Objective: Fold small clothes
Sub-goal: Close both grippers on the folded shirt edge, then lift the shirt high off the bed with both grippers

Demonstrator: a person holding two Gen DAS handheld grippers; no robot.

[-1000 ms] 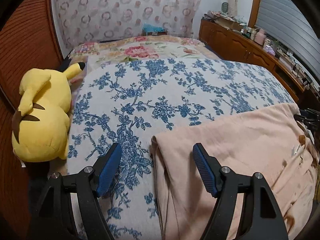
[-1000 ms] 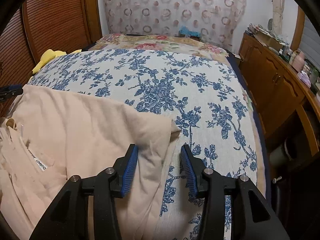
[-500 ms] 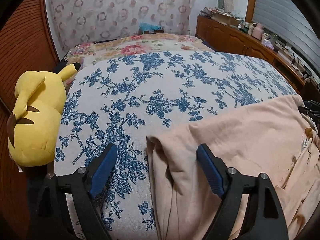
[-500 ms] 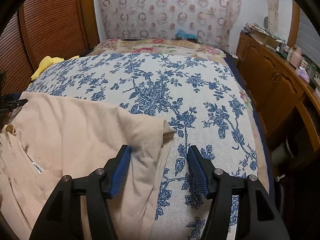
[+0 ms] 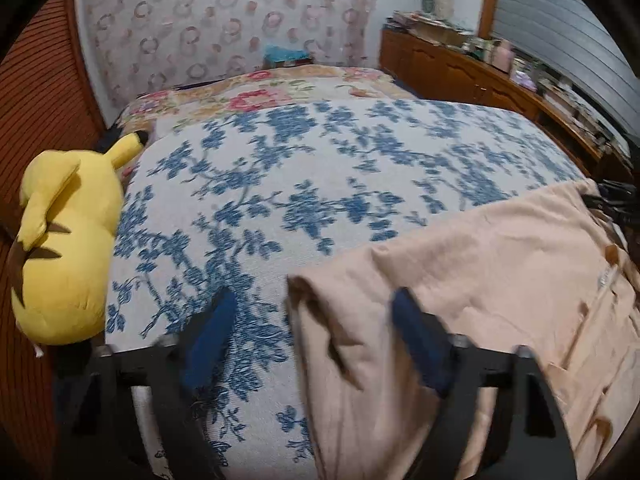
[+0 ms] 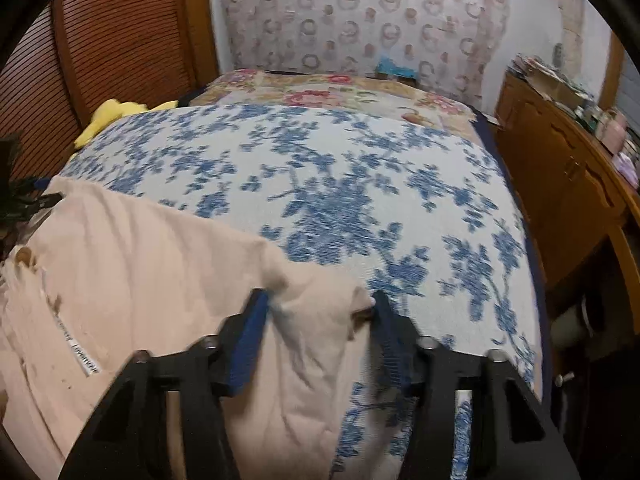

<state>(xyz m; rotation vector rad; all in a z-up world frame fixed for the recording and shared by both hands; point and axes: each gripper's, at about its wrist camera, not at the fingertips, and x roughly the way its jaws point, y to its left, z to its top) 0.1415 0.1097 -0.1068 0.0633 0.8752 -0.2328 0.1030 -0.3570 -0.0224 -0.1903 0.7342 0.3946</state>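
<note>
A peach garment point(image 5: 480, 272) lies spread on the blue-flowered bedspread point(image 5: 320, 184). My left gripper point(image 5: 313, 294) straddles its near left corner. The jaws are closing, and the left pad is still over bare bedspread, off the cloth. In the right wrist view the same garment point(image 6: 160, 264), with a white label point(image 6: 82, 354), has its right corner bunched between the pads of my right gripper point(image 6: 318, 298). Those jaws are closing too. The cloth reaches both pads but is not pinched flat.
A yellow plush toy point(image 5: 64, 240) lies along the bed's left edge by a wooden slatted wall. A wooden cabinet point(image 6: 568, 176) with cluttered items on top runs along the right side. A flowered pillow point(image 5: 256, 96) lies at the head of the bed.
Both pairs of jaws widened, then narrowed again. The garment's right corner now fills the gap between the right pads and has bunched up. Neither hand has shifted much.
</note>
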